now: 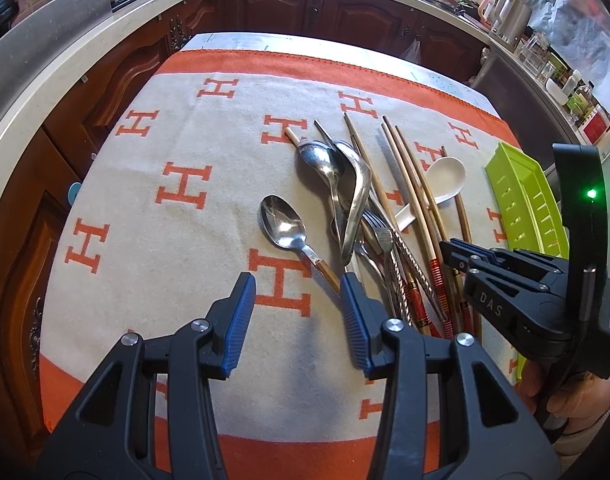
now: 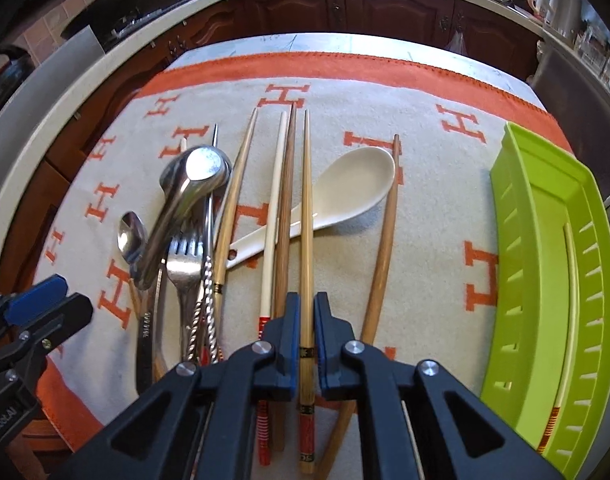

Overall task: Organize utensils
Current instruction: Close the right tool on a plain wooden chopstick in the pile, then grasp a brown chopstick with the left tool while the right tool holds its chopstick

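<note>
A pile of utensils lies on an orange-and-cream cloth (image 1: 177, 248): metal spoons (image 2: 193, 184), a fork (image 2: 185, 266), a white ceramic spoon (image 2: 357, 184) and several chopsticks. My right gripper (image 2: 307, 300) is shut on a pale bamboo chopstick (image 2: 306, 200) with a red patterned end, which runs straight between its blue pads. In the left wrist view the right gripper (image 1: 451, 248) reaches down over the chopsticks' decorated ends. My left gripper (image 1: 295, 280) hovers open above the cloth, nothing between its fingers, just beside a wooden-handled spoon (image 1: 283, 222).
A lime green slotted tray (image 2: 545, 240) stands along the cloth's right side with one pale chopstick (image 2: 571, 280) lying in it. Dark wooden cabinets and a pale counter (image 1: 65, 92) ring the table. A person's hand (image 1: 577, 396) holds the right gripper.
</note>
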Tool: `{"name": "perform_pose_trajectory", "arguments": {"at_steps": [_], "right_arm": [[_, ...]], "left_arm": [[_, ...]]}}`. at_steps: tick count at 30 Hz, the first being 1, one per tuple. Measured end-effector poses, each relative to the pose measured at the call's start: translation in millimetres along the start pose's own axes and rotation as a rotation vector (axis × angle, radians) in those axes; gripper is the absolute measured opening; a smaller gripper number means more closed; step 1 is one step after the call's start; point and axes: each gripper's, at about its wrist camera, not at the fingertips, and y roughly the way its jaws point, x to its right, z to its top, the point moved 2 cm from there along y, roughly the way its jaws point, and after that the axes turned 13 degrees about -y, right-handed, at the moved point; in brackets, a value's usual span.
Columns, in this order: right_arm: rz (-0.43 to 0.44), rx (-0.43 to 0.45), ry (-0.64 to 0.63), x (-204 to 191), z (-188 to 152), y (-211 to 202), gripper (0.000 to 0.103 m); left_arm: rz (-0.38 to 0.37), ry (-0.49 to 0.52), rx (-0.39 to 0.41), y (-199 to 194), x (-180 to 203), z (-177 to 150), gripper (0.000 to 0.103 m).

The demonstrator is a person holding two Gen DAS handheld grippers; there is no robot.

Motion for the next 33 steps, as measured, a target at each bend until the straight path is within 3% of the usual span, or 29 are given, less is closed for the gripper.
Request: {"name": "perform_pose_trajectory", "arguments": {"at_steps": [11, 20, 27, 33], "right_arm": [[0.078, 0.105, 0.102, 16.3, -14.0, -49.2, 0.006], [0.101, 0.163, 0.228, 52.7, -47.7, -91.4, 0.006], [0.11, 0.193, 0.301, 75.7, -69.2, -105.7, 0.006], [0.115, 0.201, 0.341, 91.8, -86.5, -110.0, 0.006]], "left_arm": [[-0.006, 0.019, 0.006, -11.1, 11.1, -0.6, 0.041], [-0.142, -0.009, -0.101, -3.2, 41.7, 17.8, 0.04], [-0.188, -0.009, -0.196, 15.7, 84.7, 32.2, 0.018], [-0.152, -0.01, -0.287, 43.2, 112.6, 28.9, 0.011]]}}
